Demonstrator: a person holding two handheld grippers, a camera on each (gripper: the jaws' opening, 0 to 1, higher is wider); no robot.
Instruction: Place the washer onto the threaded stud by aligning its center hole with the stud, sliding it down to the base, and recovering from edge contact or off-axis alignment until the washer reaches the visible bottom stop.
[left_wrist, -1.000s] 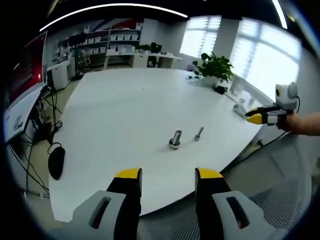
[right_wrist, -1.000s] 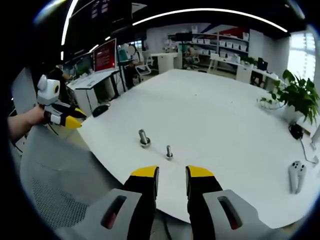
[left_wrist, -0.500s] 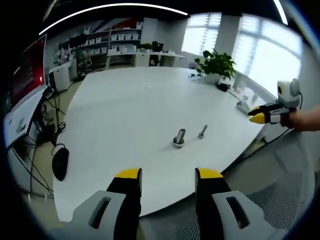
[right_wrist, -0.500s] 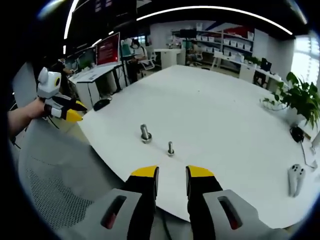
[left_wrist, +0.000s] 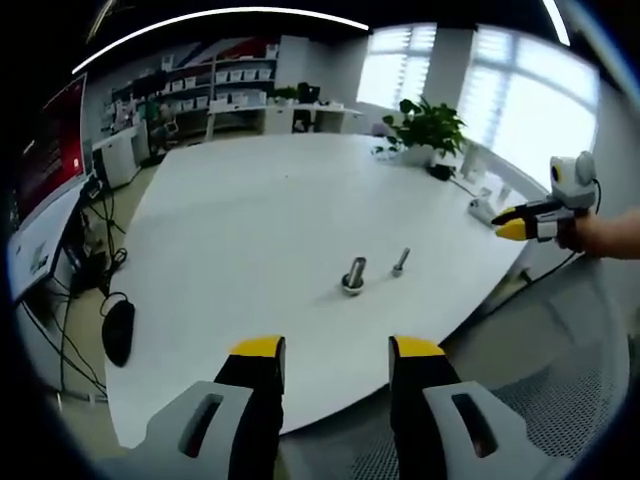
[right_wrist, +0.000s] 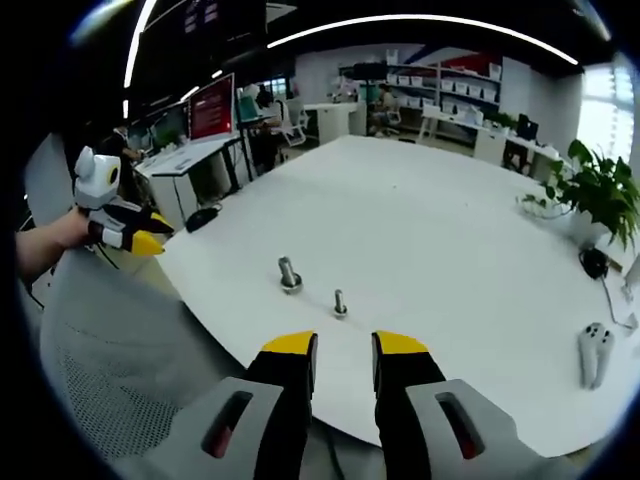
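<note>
Two small metal parts stand upright near the white table's front edge. One is a thick threaded stud with a wider ring at its foot; the other is a thinner bolt close beside it. My left gripper is open and empty, off the table's edge and short of the stud; it also appears at the left of the right gripper view as the left gripper in a hand. My right gripper is open with a narrower gap, empty, just before the edge, and appears as the right gripper at the right of the left gripper view.
A potted plant and a white controller sit on the far side of the table. A grey mesh chair back is beside the table edge. A black mouse lies on the floor among cables. Desks and shelves stand behind.
Both views have swayed slightly with the hands. The stud and bolt stay put on the table, and both grippers keep the same opening.
</note>
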